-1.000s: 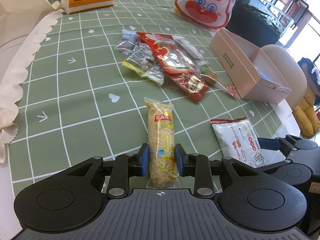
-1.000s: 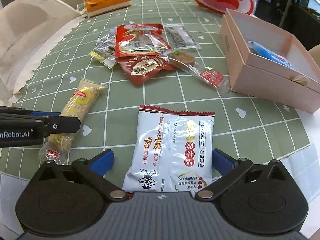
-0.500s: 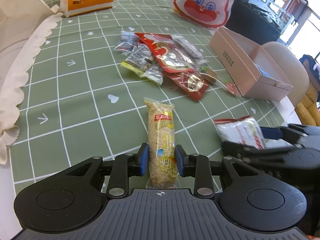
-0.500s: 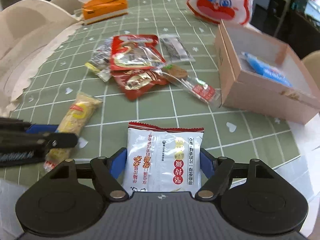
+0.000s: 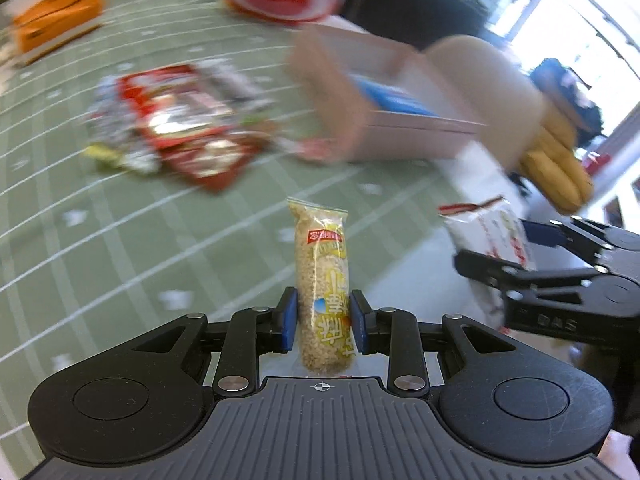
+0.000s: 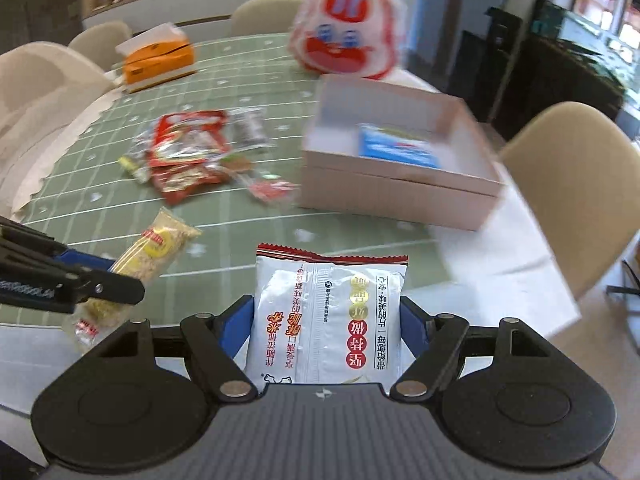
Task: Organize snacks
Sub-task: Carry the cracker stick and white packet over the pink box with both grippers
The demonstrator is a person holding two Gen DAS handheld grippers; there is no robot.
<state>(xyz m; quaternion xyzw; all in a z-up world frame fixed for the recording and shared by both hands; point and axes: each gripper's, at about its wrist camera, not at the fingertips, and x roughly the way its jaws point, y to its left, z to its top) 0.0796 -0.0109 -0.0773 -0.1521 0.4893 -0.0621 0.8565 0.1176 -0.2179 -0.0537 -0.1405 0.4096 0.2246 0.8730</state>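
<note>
Carrying two snacks at once: the left gripper (image 5: 322, 326) has its blue pads pinched narrow on the long clear-wrapped puffed-grain bar with a yellow label (image 5: 323, 280), gripped near its lower end, bar pointing forward off the green gridded tablecloth (image 5: 120, 240). The right gripper (image 6: 326, 330) stands at a medium width with both pads against the sides of the flat white foil snack packet with red and gold print (image 6: 326, 320); the packet is held, its top edge sticking out ahead. Both views are motion-blurred, so both hands look to be in transit. The open pale pink cardboard box (image 6: 400, 196) sits ahead and right of the right gripper, near the table edge, with a blue packet (image 6: 396, 146) already inside. A loose pile of red and clear snack wrappers (image 6: 188, 156) lies well apart on the cloth, unsorted. Judged step: transport to the box, early in the task. Next move calls for bringing each gripper over the box opening, clear of the wall, and releasing one at a time so the two grippers don't collide; the long bar probably needs laying along the box.
</note>
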